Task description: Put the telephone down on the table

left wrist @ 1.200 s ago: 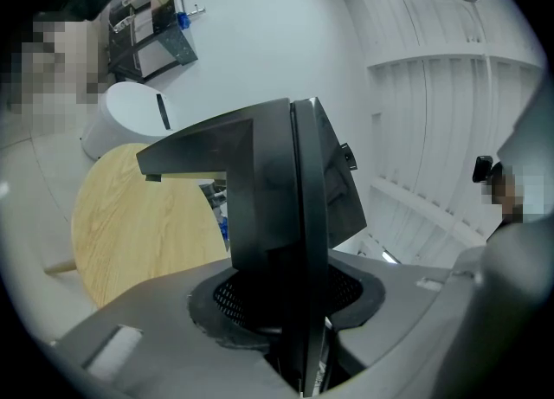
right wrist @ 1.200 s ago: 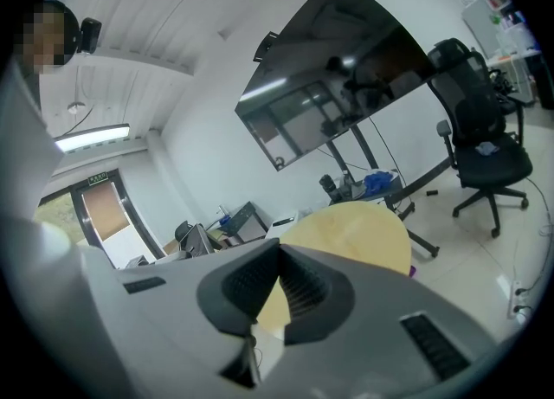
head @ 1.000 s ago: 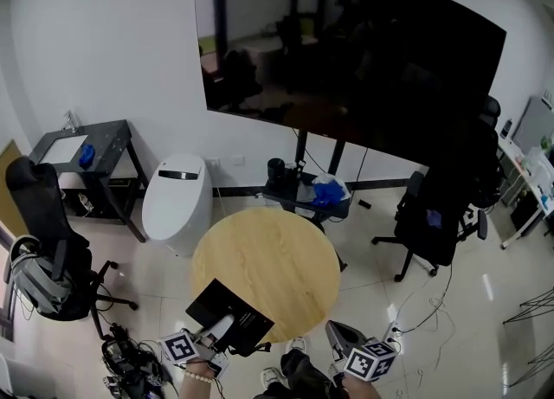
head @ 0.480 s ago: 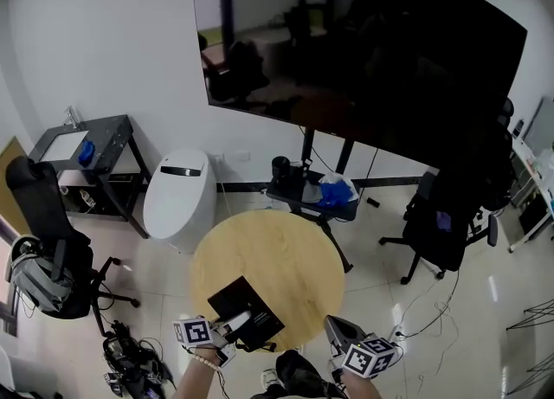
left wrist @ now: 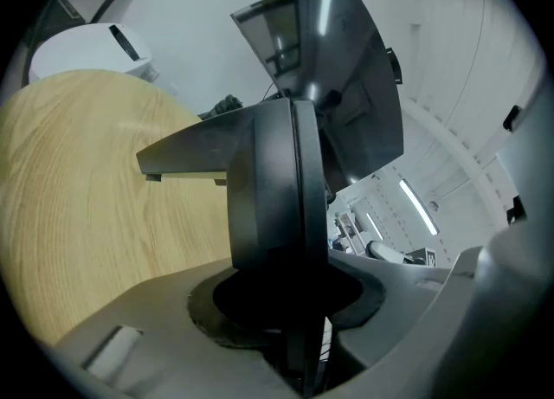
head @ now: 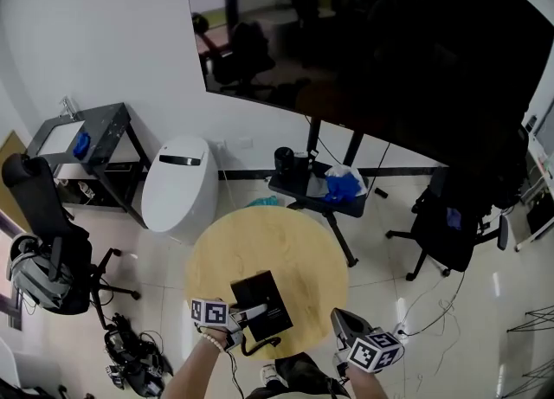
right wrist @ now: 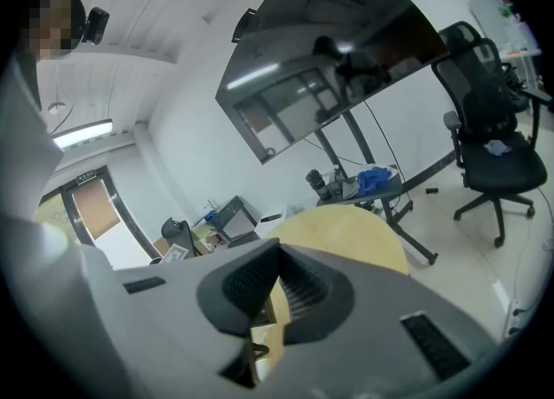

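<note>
The telephone (head: 262, 305) is a flat black unit, held over the near edge of the round wooden table (head: 260, 246). My left gripper (head: 247, 315) is shut on its near end. In the left gripper view the telephone (left wrist: 268, 189) stands edge-on between the jaws of that gripper (left wrist: 286, 293), with the table top (left wrist: 78, 181) spread out below and to the left. Whether it touches the wood is hidden. My right gripper (head: 346, 330) hangs off the table's near right edge, and in the right gripper view this gripper (right wrist: 275, 280) is shut on nothing, with the table (right wrist: 346, 228) ahead.
A white toilet-like unit (head: 177, 185) stands behind the table on the left. A low black stand with a blue cloth (head: 325, 189) is behind it. Office chairs sit at the left (head: 43, 241) and right (head: 454, 224). A large dark screen (head: 372, 51) fills the back wall.
My left gripper has carried the telephone right and forward, from off the table's near-left edge to over its near part, and lower. The right gripper has shifted slightly.
</note>
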`<state>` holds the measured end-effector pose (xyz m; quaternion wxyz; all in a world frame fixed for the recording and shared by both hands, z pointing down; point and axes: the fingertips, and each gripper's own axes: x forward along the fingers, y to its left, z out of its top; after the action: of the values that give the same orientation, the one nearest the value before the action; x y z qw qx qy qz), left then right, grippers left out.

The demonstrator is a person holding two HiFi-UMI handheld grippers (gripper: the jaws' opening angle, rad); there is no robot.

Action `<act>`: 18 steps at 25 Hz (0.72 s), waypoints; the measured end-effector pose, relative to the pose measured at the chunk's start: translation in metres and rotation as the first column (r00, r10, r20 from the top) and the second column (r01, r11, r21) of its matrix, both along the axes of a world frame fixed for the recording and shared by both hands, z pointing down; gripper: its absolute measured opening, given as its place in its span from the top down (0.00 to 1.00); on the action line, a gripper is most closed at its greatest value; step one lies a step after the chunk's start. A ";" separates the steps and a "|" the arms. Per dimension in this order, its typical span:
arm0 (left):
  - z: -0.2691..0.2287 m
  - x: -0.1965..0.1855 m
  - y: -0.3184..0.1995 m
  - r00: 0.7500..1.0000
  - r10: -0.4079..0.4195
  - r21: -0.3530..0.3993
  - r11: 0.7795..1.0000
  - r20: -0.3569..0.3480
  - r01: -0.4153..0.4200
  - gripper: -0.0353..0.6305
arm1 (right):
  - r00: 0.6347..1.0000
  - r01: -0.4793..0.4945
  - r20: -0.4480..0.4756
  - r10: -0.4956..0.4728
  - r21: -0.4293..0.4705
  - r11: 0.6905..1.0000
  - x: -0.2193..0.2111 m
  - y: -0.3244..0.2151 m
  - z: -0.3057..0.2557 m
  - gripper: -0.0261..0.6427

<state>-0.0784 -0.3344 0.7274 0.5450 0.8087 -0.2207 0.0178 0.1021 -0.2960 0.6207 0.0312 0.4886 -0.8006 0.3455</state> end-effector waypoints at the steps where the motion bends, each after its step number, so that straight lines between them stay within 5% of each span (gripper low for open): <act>1: 0.007 0.004 -0.005 1.000 0.017 -0.011 1.000 0.013 -0.016 0.69 | 1.000 -0.001 0.000 0.001 -0.003 1.000 0.001 -0.003 0.001 0.94; 10: 0.053 0.040 -0.040 0.985 0.166 -0.103 0.982 0.042 -0.161 0.69 | 1.000 -0.014 0.006 0.015 -0.071 0.997 0.005 -0.018 0.025 0.94; 18: 0.072 0.061 -0.054 0.964 0.265 -0.099 0.960 0.024 -0.262 0.69 | 0.999 -0.045 -0.012 0.043 -0.103 0.994 0.023 -0.028 0.037 0.94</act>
<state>-0.0170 -0.3882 0.7990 0.5715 0.8036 -0.1200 0.1154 0.1252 -0.3236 0.6580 0.0529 0.5056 -0.7704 0.3847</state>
